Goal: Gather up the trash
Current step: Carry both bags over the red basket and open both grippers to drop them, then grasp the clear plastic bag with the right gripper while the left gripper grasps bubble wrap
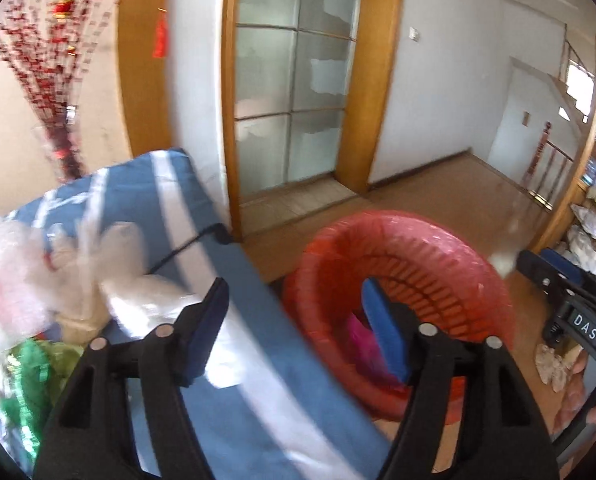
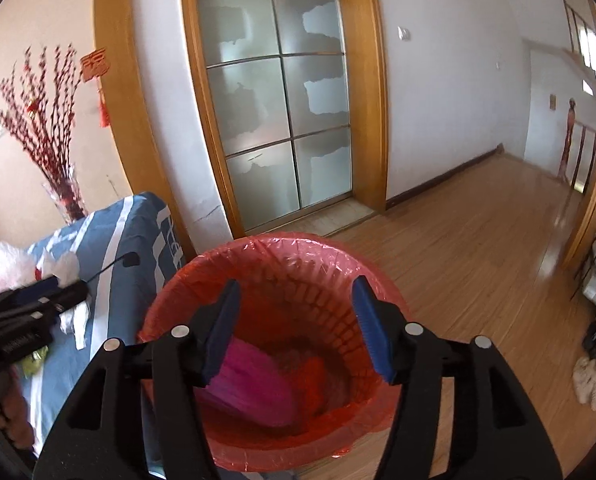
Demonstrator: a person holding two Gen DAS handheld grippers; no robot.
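Observation:
A red bin lined with a red plastic bag (image 2: 258, 272) stands on the floor beside a table with a blue and white cloth (image 2: 110, 232). A pink wrapper (image 2: 250, 384) lies inside the bin. My right gripper (image 2: 294, 324) is open and empty, directly above the bin's mouth. My left gripper (image 1: 294, 328) is open and empty, over the table's edge, with the bin (image 1: 398, 240) to its right. White crumpled plastic (image 1: 130, 280) and green trash (image 1: 34, 372) lie on the cloth to its left. In the right wrist view, the left gripper (image 2: 34, 300) is over the white trash (image 2: 66, 268).
A black cable (image 1: 186, 244) runs across the cloth. A frosted glass door in a wooden frame (image 2: 278, 100) stands behind. A vase of red branches (image 2: 50, 140) sits behind the table. Wooden floor (image 2: 478, 240) stretches to the right, with cluttered shelves (image 1: 594, 216) at the far right.

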